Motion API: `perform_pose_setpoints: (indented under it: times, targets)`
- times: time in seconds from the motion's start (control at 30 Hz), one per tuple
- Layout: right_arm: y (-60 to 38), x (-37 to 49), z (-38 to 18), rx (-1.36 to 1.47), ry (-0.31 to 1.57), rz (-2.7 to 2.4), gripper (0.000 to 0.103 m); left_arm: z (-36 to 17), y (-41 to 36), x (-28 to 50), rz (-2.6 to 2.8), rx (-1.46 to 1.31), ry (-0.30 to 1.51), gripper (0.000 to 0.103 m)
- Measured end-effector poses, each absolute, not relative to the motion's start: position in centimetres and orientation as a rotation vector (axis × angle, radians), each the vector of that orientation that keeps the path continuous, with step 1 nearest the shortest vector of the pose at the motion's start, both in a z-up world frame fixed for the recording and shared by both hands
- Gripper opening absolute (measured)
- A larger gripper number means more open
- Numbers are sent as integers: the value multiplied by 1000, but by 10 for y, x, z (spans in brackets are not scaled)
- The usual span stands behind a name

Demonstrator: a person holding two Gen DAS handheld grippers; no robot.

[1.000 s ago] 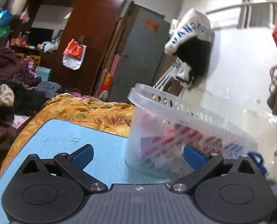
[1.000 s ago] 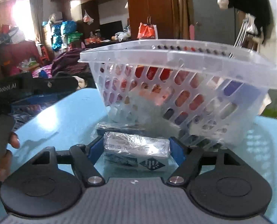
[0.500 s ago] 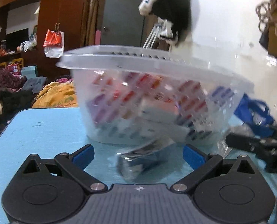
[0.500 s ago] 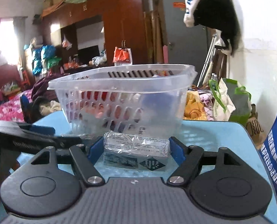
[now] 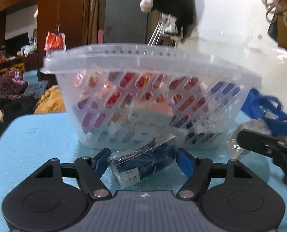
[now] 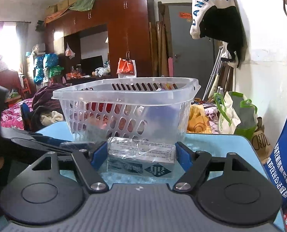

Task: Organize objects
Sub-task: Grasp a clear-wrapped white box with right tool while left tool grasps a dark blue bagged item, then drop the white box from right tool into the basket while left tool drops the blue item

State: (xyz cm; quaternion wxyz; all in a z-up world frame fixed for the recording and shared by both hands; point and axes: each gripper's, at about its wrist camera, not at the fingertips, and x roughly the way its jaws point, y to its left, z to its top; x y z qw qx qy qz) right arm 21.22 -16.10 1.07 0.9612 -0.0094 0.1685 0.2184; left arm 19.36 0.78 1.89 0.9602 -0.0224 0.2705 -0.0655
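A clear perforated plastic basket (image 5: 143, 65) (image 6: 124, 96) holding several colourful packets stands on the light blue table (image 5: 37, 135). My left gripper (image 5: 143, 160) has its blue pads on either side of a dark blue box in clear wrap (image 5: 143, 160) lying on the table before the basket; a small gap shows on each side. My right gripper (image 6: 141, 154) is shut on a silver and dark wrapped box (image 6: 141, 154), held just in front of the basket. Each gripper shows in the other's view, the right one (image 5: 269, 145) and the left one (image 6: 37, 143).
A blue shopping bag (image 6: 284, 154) hangs off the table's right edge. A white and green bag (image 6: 234, 112) and piles of clothes (image 6: 46, 104) lie beyond the table. A dark wardrobe (image 6: 124, 38) and a grey door (image 6: 189, 38) stand behind.
My left gripper has swung toward the basket and come down around the dark blue box, its pads closer together. My right gripper has drawn back from the basket, still holding its box.
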Motion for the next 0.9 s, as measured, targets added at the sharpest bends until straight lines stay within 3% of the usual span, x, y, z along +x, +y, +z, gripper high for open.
perform_pose_setpoints:
  times: [0.6,0.77,0.9]
  targets:
    - [-173,186,15,60,233,489,77,32,43,138,-233,-143,297,76]
    - [-172,168,58,72,106,490,77,66,60,123,-282,-232,173,76]
    - [-151,200,104,-14,19,485,77,119,60,156,-275,-241,133,77]
